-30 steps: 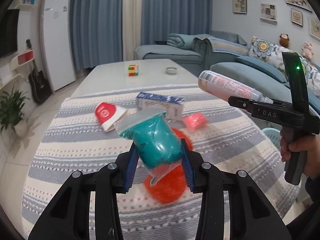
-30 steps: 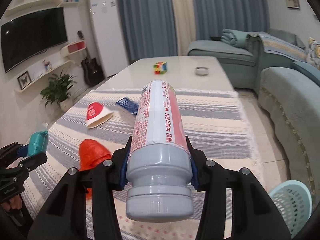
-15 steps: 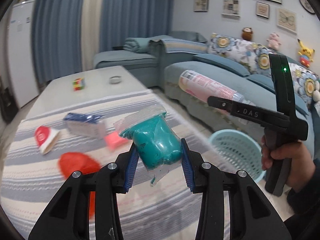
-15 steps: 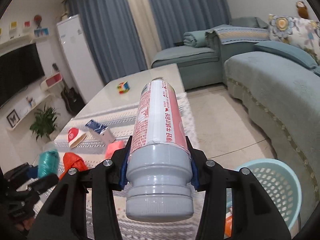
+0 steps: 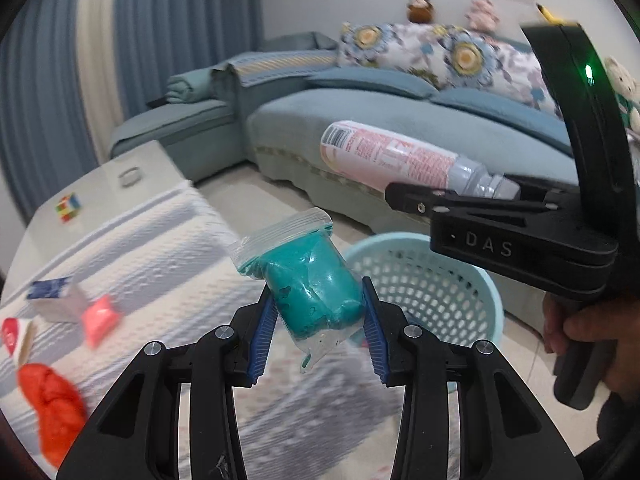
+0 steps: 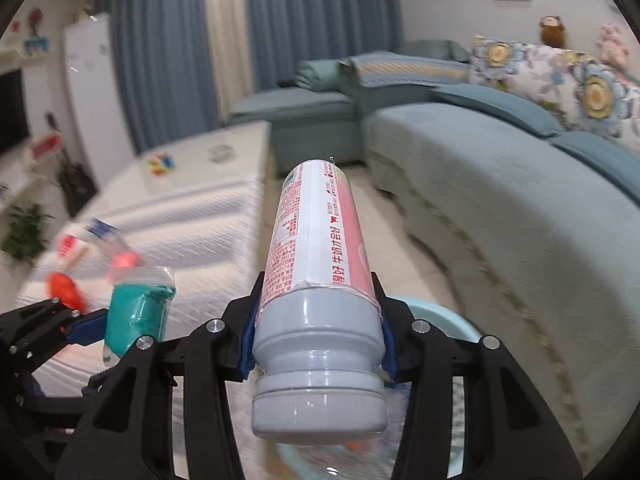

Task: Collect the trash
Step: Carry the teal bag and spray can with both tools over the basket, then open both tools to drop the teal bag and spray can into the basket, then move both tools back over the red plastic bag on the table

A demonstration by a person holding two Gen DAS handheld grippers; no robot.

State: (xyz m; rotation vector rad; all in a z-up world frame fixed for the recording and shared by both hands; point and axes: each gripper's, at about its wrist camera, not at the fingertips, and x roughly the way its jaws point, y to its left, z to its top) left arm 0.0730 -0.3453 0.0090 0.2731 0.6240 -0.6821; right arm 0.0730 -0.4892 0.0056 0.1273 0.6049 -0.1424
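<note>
- Both grippers are loaded: left gripper point(image 5: 318, 324) clamps a clear bag of teal dough point(image 5: 312, 286), right gripper point(image 6: 316, 328) clamps a pink-labelled bottle point(image 6: 316, 280) near its grey cap end.
- Step in hand looks like the carry to the pale blue basket point(image 5: 432, 280), which sits on the floor beside the sofa point(image 5: 400, 136).
- Bag hangs at the basket's near rim; bottle is above it.
- Next, each load needs to be over the opening before its jaws part.
- More litter lies on the striped cloth point(image 5: 152, 264).

Basket point(image 5: 432, 280) sits on floor between table point(image 5: 120, 216) and sofa point(image 5: 400, 132).
</note>
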